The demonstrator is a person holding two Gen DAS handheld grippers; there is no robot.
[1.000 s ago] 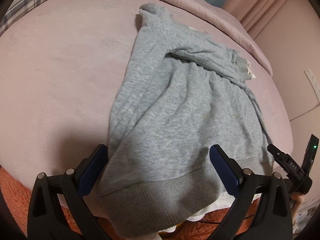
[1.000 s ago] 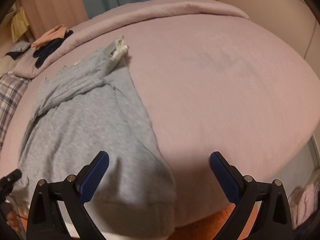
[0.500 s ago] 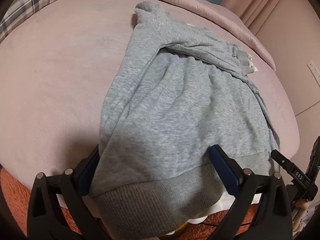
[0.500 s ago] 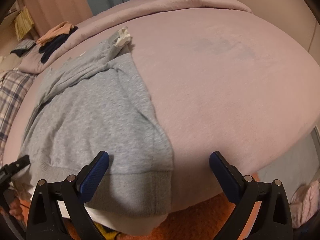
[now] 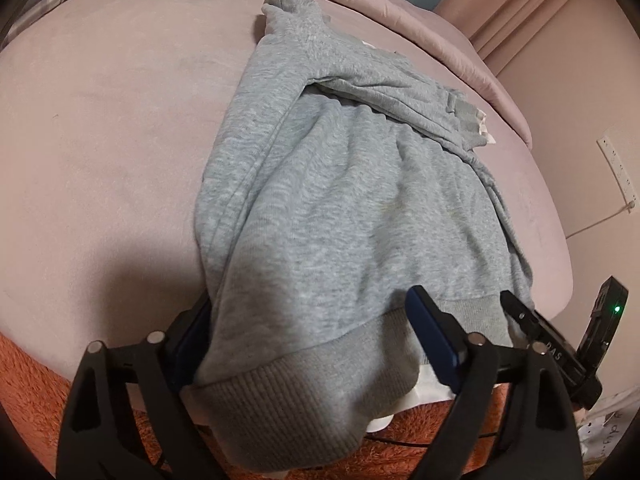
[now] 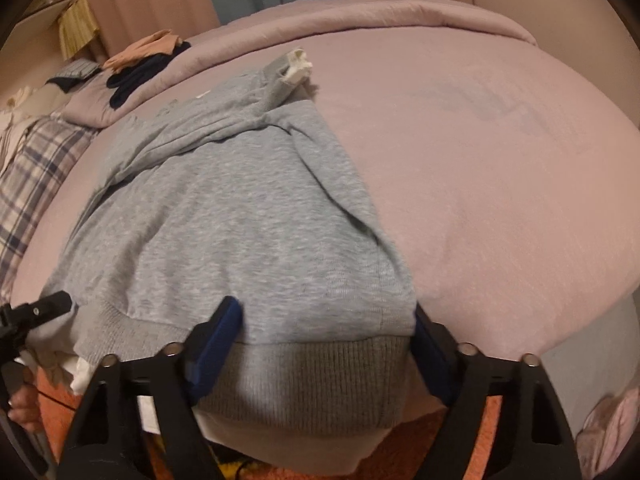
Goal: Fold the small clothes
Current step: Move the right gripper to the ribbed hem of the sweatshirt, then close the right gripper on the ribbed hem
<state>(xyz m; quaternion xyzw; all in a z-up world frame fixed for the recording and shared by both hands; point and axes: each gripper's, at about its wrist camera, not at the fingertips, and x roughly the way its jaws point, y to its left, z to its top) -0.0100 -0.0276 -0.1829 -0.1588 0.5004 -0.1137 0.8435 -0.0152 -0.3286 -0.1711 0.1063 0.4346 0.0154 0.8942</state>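
Between each claw's closing jaws the grey sweatshirt's [image 5: 352, 200] ribbed hem [image 6: 304, 376] is being straddled, not yet pinched, left claw [image 5: 316, 336] and right claw [image 6: 324, 344] at opposite corners, the body stretching away up the bed [image 6: 480, 160].

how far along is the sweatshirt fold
Done: the grey sweatshirt lies spread on the pink bed, one sleeve already folded across its top. In hand: the left gripper and right gripper have just been closing, each around a corner of the ribbed hem. Left: folding the hem up toward the top.
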